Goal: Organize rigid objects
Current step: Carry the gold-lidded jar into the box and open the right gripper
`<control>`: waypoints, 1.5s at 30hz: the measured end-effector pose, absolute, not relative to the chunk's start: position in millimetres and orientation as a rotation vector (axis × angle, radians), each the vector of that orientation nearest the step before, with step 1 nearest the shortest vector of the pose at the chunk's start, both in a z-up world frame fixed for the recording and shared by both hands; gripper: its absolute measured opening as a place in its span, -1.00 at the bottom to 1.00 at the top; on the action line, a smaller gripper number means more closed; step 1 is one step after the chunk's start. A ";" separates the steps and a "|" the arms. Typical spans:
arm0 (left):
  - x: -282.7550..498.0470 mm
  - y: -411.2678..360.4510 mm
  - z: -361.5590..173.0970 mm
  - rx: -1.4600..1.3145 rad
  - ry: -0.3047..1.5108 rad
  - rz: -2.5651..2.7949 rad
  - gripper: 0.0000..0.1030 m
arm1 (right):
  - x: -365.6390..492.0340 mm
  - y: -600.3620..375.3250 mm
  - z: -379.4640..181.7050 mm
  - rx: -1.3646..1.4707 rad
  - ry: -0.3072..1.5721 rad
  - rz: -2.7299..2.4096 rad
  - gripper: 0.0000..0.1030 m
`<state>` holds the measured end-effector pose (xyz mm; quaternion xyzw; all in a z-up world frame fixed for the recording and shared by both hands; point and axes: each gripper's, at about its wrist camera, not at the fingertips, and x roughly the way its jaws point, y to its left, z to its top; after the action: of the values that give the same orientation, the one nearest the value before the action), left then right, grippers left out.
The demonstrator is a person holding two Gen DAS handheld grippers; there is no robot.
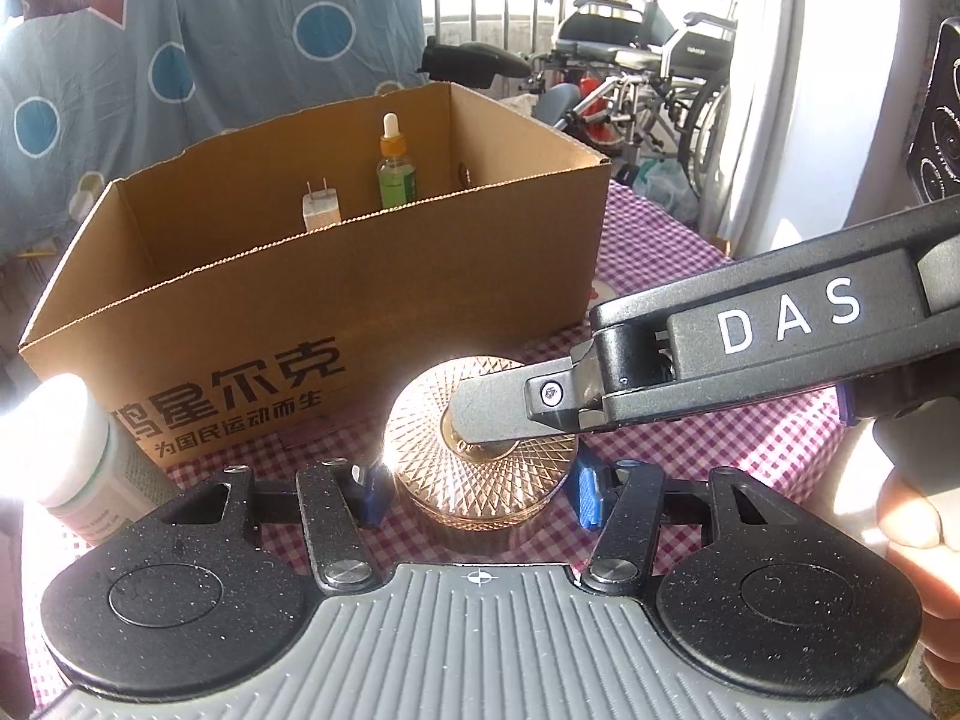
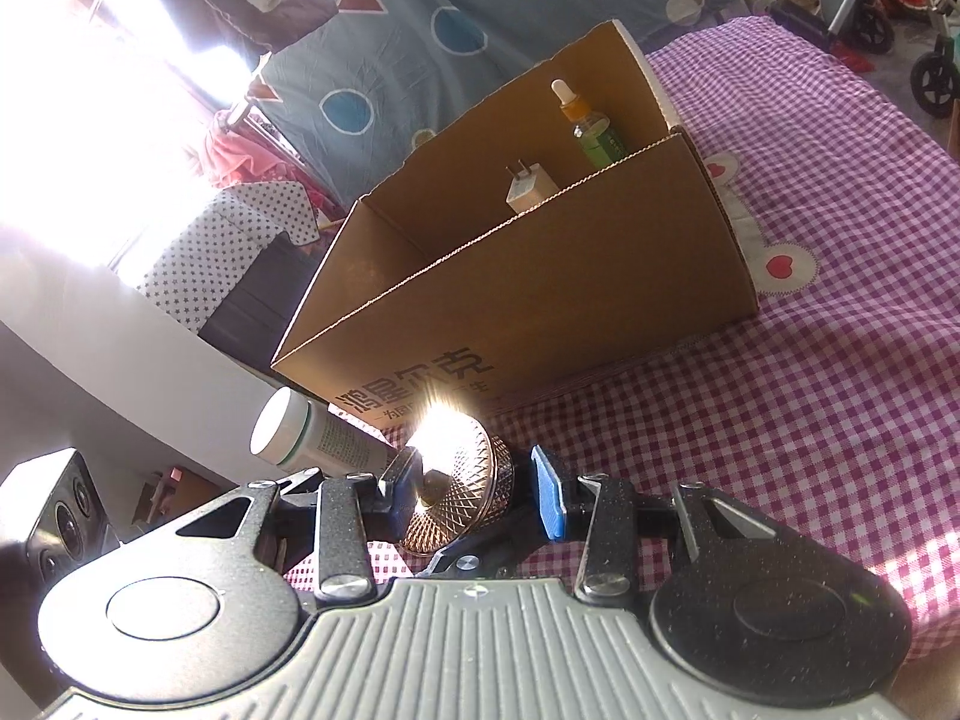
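A round cut-glass jar (image 1: 432,462) with a rose-gold patterned lid sits just in front of the cardboard box (image 1: 360,312). My left gripper (image 1: 480,492) is shut on the jar's sides with its blue pads. My right gripper (image 1: 480,420) comes in from the right, one finger lying across the lid's knob. In the right wrist view the jar (image 2: 474,492) is seen edge-on between the right gripper's (image 2: 474,483) fingers, clamped top to bottom. Glare hides part of the lid. I cannot tell whether the jar touches the cloth.
The open box (image 2: 540,312) holds a green dropper bottle (image 1: 395,171) and a white plug charger (image 1: 321,210). A white bottle (image 1: 78,462) lies left of the jar on the purple checked cloth (image 1: 750,450). Wheelchairs (image 1: 648,78) stand behind. A hand (image 1: 918,534) is at the right.
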<state>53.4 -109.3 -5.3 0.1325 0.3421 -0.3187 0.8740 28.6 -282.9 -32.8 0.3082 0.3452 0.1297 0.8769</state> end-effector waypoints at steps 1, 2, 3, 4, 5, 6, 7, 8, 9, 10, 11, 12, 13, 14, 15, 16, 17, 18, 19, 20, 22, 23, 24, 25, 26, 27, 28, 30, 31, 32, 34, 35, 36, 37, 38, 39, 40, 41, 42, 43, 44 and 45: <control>53.5 -108.9 -0.6 0.277 0.708 -0.664 0.09 | 28.3 -282.4 -26.2 0.636 0.707 0.279 -0.16; 54.0 -108.4 7.1 0.277 0.694 -0.660 0.09 | 28.7 -282.1 -18.5 0.624 0.693 0.289 -0.16; 54.6 -108.1 15.5 0.277 0.676 -0.654 0.09 | 29.6 -281.8 -9.8 0.611 0.678 0.299 -0.16; 55.2 -108.2 23.4 0.278 0.656 -0.649 0.09 | 30.8 -281.6 -2.7 0.601 0.666 0.307 -0.16; 56.2 -108.3 30.4 0.277 0.638 -0.644 0.09 | 33.3 -281.4 8.8 0.584 0.648 0.319 -0.16; 58.6 -108.6 39.1 0.271 0.618 -0.639 0.09 | 36.0 -281.3 18.6 0.566 0.633 0.328 -0.16; 61.9 -108.8 46.8 0.261 0.605 -0.635 0.09 | 39.8 -281.4 28.2 0.548 0.619 0.335 -0.15; 65.3 -109.4 52.8 0.253 0.597 -0.632 0.09 | 43.6 -281.5 36.6 0.532 0.610 0.339 -0.15; 70.9 -111.4 59.7 0.243 0.589 -0.629 0.09 | 47.5 -281.5 43.8 0.518 0.604 0.342 -0.15; 74.8 -112.7 63.8 0.237 0.587 -0.627 0.09 | 56.1 -282.5 53.8 0.496 0.599 0.346 -0.14; 81.7 -115.7 69.2 0.229 0.586 -0.624 0.09 | 64.6 -283.4 61.1 0.484 0.599 0.347 -0.14; 89.1 -119.0 73.4 0.219 0.585 -0.623 0.09 | 72.8 -284.7 67.2 0.471 0.601 0.347 -0.14; 94.8 -120.9 75.5 0.213 0.587 -0.623 0.09 | 81.4 -285.6 73.1 0.457 0.606 0.348 -0.14; 104.4 -125.0 78.0 0.203 0.600 -0.622 0.09 | 90.9 -288.6 77.0 0.451 0.616 0.348 -0.14; 114.9 -128.1 79.4 0.188 0.621 -0.620 0.09 | 102.3 -292.1 78.7 0.447 0.629 0.348 -0.14; 125.1 -131.0 79.1 0.175 0.642 -0.622 0.09 | 112.4 -295.4 79.8 0.439 0.643 0.346 -0.13; 134.5 -133.5 77.9 0.164 0.664 -0.624 0.09 | 123.6 -298.3 79.4 0.433 0.661 0.341 -0.13; 145.4 -134.6 75.2 0.149 0.697 -0.622 0.09 | 135.4 -300.6 78.0 0.425 0.684 0.338 -0.13; 155.7 -136.9 71.9 0.141 0.725 -0.622 0.09 | 145.2 -302.9 76.5 0.417 0.701 0.336 -0.11; 165.4 -138.5 67.7 0.130 0.752 -0.620 0.09 | 159.0 -304.3 72.0 0.406 0.730 0.330 -0.11; 185.9 -143.8 56.0 0.101 0.826 -0.613 0.09 | 180.9 -307.3 62.0 0.377 0.785 0.322 -0.10; 194.7 -145.9 49.4 0.090 0.858 -0.611 0.09 | 191.2 -308.5 56.6 0.369 0.814 0.315 -0.10; 202.0 -147.8 43.3 0.083 0.885 -0.609 0.09 | 201.4 -309.6 50.7 0.363 0.843 0.310 -0.10; 211.9 -148.3 34.6 0.074 0.923 -0.603 0.09 | 209.9 -310.2 46.5 0.357 0.864 0.309 -0.10; 217.7 -149.6 29.9 0.072 0.945 -0.598 0.09 | 221.0 -310.6 40.1 0.351 0.893 0.308 -0.10; 222.9 -150.6 25.6 0.070 0.964 -0.594 0.09 | 227.4 -313.3 33.6 0.347 0.915 0.308 -0.10; 229.3 -151.5 20.0 0.060 0.991 -0.588 0.09 | 234.9 -313.4 29.3 0.337 0.936 0.308 -0.10; 237.9 -150.8 13.4 0.045 1.025 -0.583 0.09 | 245.6 -313.6 23.4 0.316 0.962 0.307 -0.10; 241.3 -150.5 11.2 0.036 1.039 -0.580 0.09 | 251.8 -313.2 20.7 0.306 0.974 0.305 -0.10; 243.4 -151.2 9.6 0.032 1.047 -0.578 0.09 | 256.5 -313.2 19.0 0.299 0.983 0.304 -0.11; 248.1 -151.8 6.7 0.021 1.071 -0.575 0.09 | 265.0 -313.5 15.7 0.285 0.997 0.306 -0.13; 249.9 -151.7 5.6 0.012 1.084 -0.578 0.09 | 267.4 -313.4 14.2 0.278 1.002 0.303 -0.12; 252.0 -152.2 4.9 0.001 1.101 -0.579 0.10 | 269.4 -314.1 12.7 0.264 1.006 0.299 -0.14; 252.9 -152.2 4.2 -0.004 1.111 -0.574 0.10 | 271.7 -313.6 12.1 0.253 1.006 0.300 -0.17; 254.3 -153.0 4.0 -0.013 1.124 -0.570 0.12 | 274.0 -313.0 11.8 0.245 1.006 0.300 -0.17; 255.4 -152.9 3.3 -0.019 1.133 -0.572 0.13 | 276.1 -312.2 11.0 0.236 1.006 0.299 -0.17; 257.0 -153.2 2.7 -0.023 1.138 -0.573 0.14 | 277.4 -311.2 10.5 0.229 1.004 0.298 -0.17; 257.7 -152.5 2.0 -0.030 1.143 -0.574 0.15 | 278.6 -310.5 10.1 0.224 1.002 0.298 -0.17; 258.3 -152.2 1.8 -0.042 1.143 -0.578 0.13 | 279.9 -309.7 9.7 0.219 0.997 0.297 -0.17; 259.3 -151.9 2.3 -0.053 1.138 -0.584 0.13 | 280.5 -309.8 9.2 0.219 0.992 0.297 -0.17; 259.3 -151.6 2.3 -0.051 1.136 -0.579 0.17 | 280.9 -310.1 8.8 0.225 0.990 0.299 -0.17; 258.5 -150.7 3.9 -0.047 1.125 -0.578 0.18 | 281.4 -311.4 8.8 0.233 0.986 0.301 -0.17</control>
<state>258.5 -150.7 3.9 -0.0218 0.5258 -0.2701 0.8063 281.4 -311.4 8.8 0.1111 0.4704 0.1434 0.8636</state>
